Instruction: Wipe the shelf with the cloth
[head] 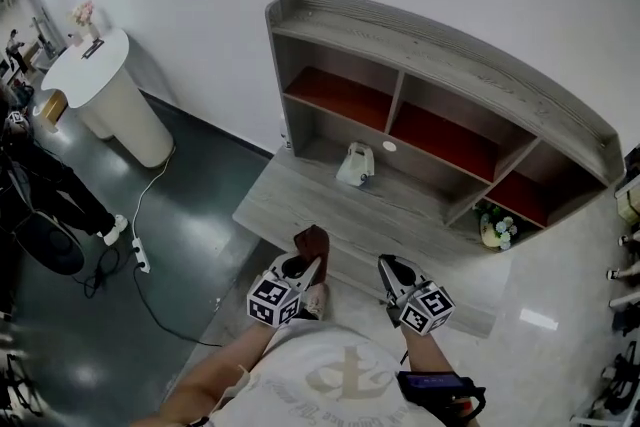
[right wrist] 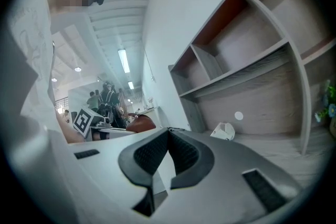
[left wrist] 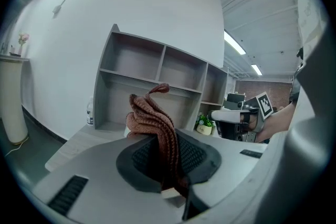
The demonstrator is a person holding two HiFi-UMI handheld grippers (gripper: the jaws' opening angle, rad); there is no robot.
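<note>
The left hand-held gripper (head: 303, 267) is clamped on the brown knitted cloth (head: 312, 241), whose bunched folds stand up out of the jaws (left wrist: 153, 115). It is at the near edge of the low grey counter (head: 300, 200), apart from the shelf (head: 450, 50) at the far side. Just to the right, the right hand-held gripper (head: 386, 267) has its jaws brought together on nothing (right wrist: 168, 136). A small white object (head: 355, 165) sits on the counter, close to the shelf.
</note>
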